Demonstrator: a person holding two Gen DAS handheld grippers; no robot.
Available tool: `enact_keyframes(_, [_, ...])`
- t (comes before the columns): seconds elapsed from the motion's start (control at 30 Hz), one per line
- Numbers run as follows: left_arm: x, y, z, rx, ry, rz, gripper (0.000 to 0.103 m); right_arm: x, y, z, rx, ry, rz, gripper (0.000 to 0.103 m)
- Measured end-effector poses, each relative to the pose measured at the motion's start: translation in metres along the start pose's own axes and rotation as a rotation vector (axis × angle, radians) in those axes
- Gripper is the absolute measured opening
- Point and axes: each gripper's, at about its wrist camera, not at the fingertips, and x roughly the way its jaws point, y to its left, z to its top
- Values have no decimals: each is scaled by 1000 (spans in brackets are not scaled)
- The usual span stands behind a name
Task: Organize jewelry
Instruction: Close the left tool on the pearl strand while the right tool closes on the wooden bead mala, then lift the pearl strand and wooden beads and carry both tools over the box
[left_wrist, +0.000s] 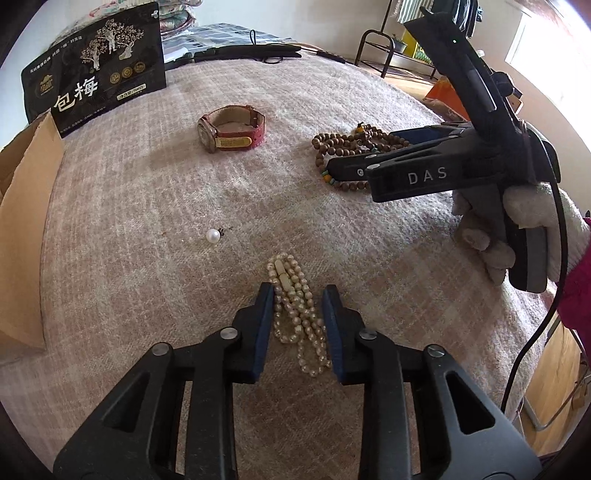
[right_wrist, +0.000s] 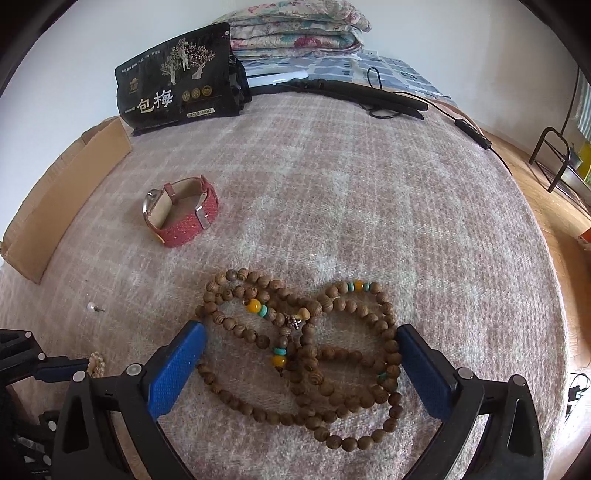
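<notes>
A cream pearl strand (left_wrist: 295, 306) lies bunched on the pink checked blanket (left_wrist: 147, 295). My left gripper (left_wrist: 298, 295) is down over it, both blue pads against the pearls. In the right wrist view that gripper (right_wrist: 55, 369) shows at the lower left with the pearls (right_wrist: 96, 363) at its tip. A long coil of wooden beads (right_wrist: 308, 369) with yellow and turquoise accents lies between the wide-apart pads of my right gripper (right_wrist: 300, 332), which touch nothing. The left wrist view shows that gripper (left_wrist: 365, 151) over the beads (left_wrist: 340, 142), held by a white-gloved hand (left_wrist: 532, 221).
A red-strapped watch (left_wrist: 232, 129) (right_wrist: 181, 210) stands on its side further back. A single pearl earring (left_wrist: 212, 235) (right_wrist: 91, 305) lies left of the strand. A black printed bag (left_wrist: 99, 74) stands at the back, an open cardboard box (left_wrist: 26, 221) at the left edge, black cables (right_wrist: 351, 90) behind.
</notes>
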Motion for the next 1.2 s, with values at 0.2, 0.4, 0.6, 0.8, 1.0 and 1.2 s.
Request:
enact_keyframes(0.2, [0, 4, 0, -6, -17, 4, 10, -1, 2, 0, -33, 3, -10, 83])
enact_keyframes(0.4, [-2, 4, 0, -24, -30, -6, 8, -8, -2, 1, -49, 4, -9, 37])
enact_keyframes(0.6, [-10, 4, -2, -35, -48, -25, 6, -15, -3, 1, -33, -7, 2, 11])
enact_keyframes(0.8, [-17, 7, -2, -51, -68, -32, 6, -25, -5, -2, 6, -33, 19, 11])
enact_keyframes(1.0, [-26, 14, -3, -72, -91, -35, 6, -46, -5, 0, 15, -79, 6, 10])
enact_keyframes(1.2, [-36, 22, -3, -85, -118, -34, 6, -67, 0, 4, 4, -115, 5, 4])
